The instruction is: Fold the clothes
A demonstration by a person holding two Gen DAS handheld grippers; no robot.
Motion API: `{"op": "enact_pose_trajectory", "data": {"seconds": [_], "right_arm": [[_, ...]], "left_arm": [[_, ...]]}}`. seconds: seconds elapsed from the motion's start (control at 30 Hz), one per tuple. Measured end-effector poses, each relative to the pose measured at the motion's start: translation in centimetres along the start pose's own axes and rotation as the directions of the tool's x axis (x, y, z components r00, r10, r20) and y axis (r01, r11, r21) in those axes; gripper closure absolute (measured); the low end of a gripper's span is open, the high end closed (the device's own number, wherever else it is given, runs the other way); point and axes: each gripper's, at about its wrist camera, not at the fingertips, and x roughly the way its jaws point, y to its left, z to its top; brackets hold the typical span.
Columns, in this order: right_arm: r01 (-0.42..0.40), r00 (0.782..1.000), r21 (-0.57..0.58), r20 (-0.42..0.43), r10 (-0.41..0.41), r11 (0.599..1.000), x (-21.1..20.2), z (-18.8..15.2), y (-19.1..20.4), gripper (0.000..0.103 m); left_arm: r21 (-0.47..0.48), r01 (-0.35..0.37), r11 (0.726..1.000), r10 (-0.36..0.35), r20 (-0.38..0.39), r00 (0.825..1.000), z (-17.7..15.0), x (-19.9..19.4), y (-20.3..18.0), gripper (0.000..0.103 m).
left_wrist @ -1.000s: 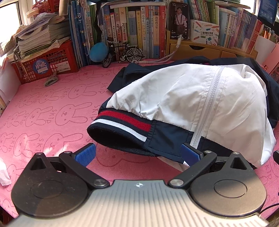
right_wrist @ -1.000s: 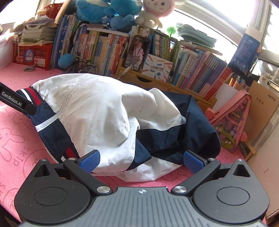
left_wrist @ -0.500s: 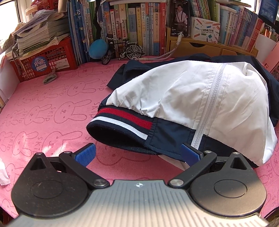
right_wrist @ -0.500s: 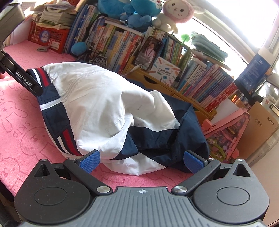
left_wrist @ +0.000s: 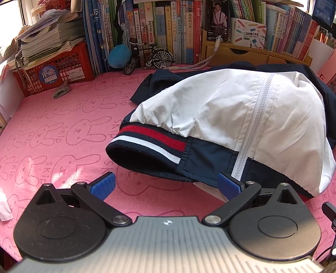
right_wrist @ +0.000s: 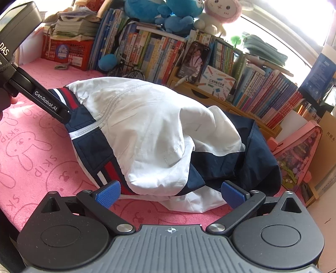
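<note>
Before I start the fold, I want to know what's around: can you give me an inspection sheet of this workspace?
Surface: pink bunny-print mat, mostly bare on the left.
Job's things: white and navy jacket bunched in a heap, zipper up.
Clutter: small grey clip, toy bicycle, blue ball.
Grippers: left gripper open at the jacket's striped hem; right gripper open at its near edge.
Cables: white cord behind the jacket.
Surroundings: books, red basket, plush toys.
</note>
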Motion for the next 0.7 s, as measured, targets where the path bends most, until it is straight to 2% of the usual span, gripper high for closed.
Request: {"op": "enact_pose_trajectory", "data": {"seconds": [0.07,0.17,0.27,0.33,0.43,0.57,0.67,0.7], "right_arm": [[-0.016,1.000,-0.009,0.014,0.016,1.000,0.2,-0.3,-0.2,0.000],[-0.089,0.993,-0.149,0.063,0.099,0.985,-1.0,-3.3,-1.7,0.000],[-0.152,0.977,-0.291,0.100,0.188,0.944,-2.2,-6.4,-3.1,0.000],[-0.139,0.974,-0.379,0.116,0.195,0.915,-2.4,-5.7,-0.9,0.000],[-0.104,0.960,-0.519,0.170,0.221,0.848,-2.3,-4.4,3.3,0.000],[-0.059,0.923,-0.660,0.249,0.292,0.749,-2.3,-5.1,8.5,0.000],[0.011,0.917,-0.662,0.306,0.256,0.749,-0.9,-4.8,10.9,0.000],[0.027,0.920,-0.641,0.316,0.231,0.767,-0.1,-4.7,11.2,0.000]], "left_arm": [[-0.004,-0.006,1.000,0.006,0.001,1.000,-0.1,0.1,0.4,0.000],[-0.007,-0.028,1.000,0.028,0.010,1.000,-0.3,0.1,1.4,0.000],[-0.012,-0.052,0.999,0.052,0.020,0.998,-0.5,0.0,2.5,0.000],[-0.019,-0.068,0.998,0.068,0.023,0.997,-0.8,0.0,3.2,0.000],[-0.031,-0.089,0.996,0.090,0.026,0.996,-1.3,0.0,4.2,0.000],[-0.039,-0.104,0.994,0.105,0.023,0.994,-1.6,0.3,5.1,0.000],[-0.028,-0.103,0.994,0.103,0.031,0.994,-1.6,0.6,5.3,0.000],[-0.023,-0.100,0.995,0.101,0.035,0.994,-1.6,0.6,5.3,0.000]]}}
